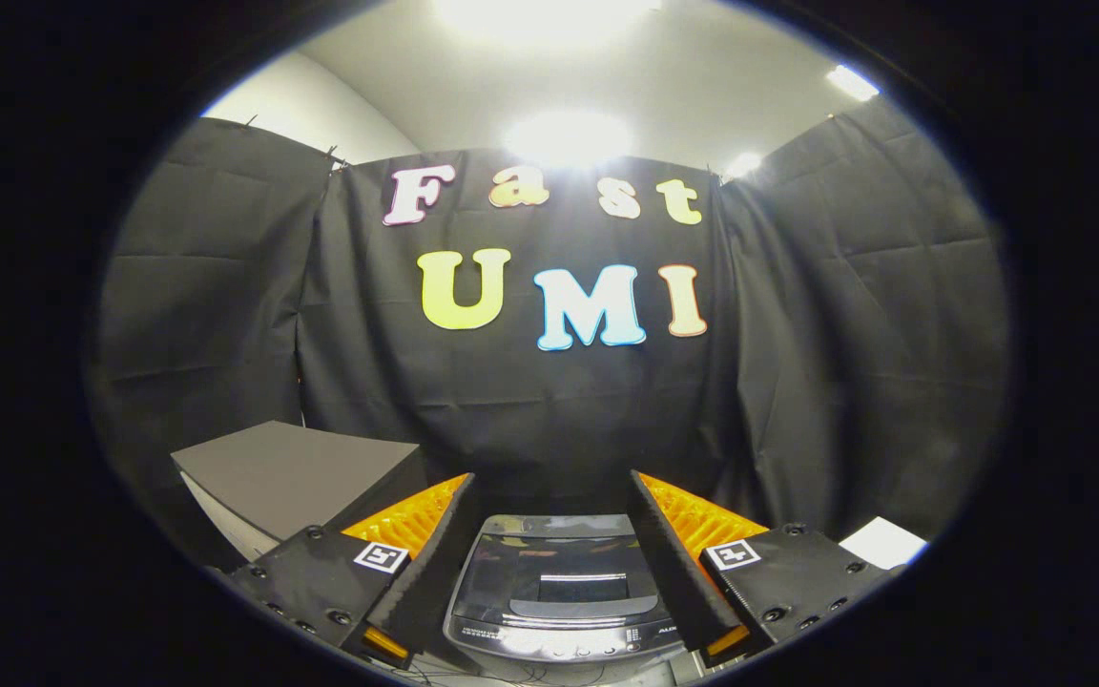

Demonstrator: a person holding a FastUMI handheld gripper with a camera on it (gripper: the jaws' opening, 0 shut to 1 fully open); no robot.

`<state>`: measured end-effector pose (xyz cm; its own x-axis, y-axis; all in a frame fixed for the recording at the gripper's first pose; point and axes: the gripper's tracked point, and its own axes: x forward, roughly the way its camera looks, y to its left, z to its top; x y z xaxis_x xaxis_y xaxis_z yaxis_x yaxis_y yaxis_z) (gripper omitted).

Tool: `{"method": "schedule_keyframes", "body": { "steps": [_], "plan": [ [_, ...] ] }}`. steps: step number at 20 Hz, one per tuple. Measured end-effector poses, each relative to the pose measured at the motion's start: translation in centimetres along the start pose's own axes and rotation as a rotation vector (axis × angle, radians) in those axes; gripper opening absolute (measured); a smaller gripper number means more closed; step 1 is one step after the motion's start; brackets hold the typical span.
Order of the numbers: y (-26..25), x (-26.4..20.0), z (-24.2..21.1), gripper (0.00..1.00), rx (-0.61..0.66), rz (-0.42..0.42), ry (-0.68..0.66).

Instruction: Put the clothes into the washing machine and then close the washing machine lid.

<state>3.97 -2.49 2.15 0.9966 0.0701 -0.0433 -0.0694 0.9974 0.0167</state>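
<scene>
Below, we saw one washing machine (554, 596), a small grey top-loader with a glossy, see-through lid lying shut, between the two fingers of the tongs (549, 558), which stood wide open and gripped nothing. Its panel lettering was too small to read. Each finger carried one square black-and-white marker. One dark, matte slab (297, 472) sat beyond the left finger.

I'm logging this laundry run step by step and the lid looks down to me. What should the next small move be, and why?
Probably lower the hand-held gripper toward the washing machine lid's front edge to lift it. The fingers stand open, holding nothing, with the machine seen between them and its glossy lid lying flat, apparently closed. No clothes can be told here, and they cannot go in until the lid opens.
</scene>
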Motion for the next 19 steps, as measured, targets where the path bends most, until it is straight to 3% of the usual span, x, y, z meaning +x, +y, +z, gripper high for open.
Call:
{"method": "schedule_keyframes", "body": {
  "steps": [9,19],
  "plan": [
    [1.3,-4.6,0.8,0.98,-0.032,-0.037,-0.08],
    [0.3,-5.7,-0.4,0.98,-0.009,-0.087,-0.071]
  ]
}}
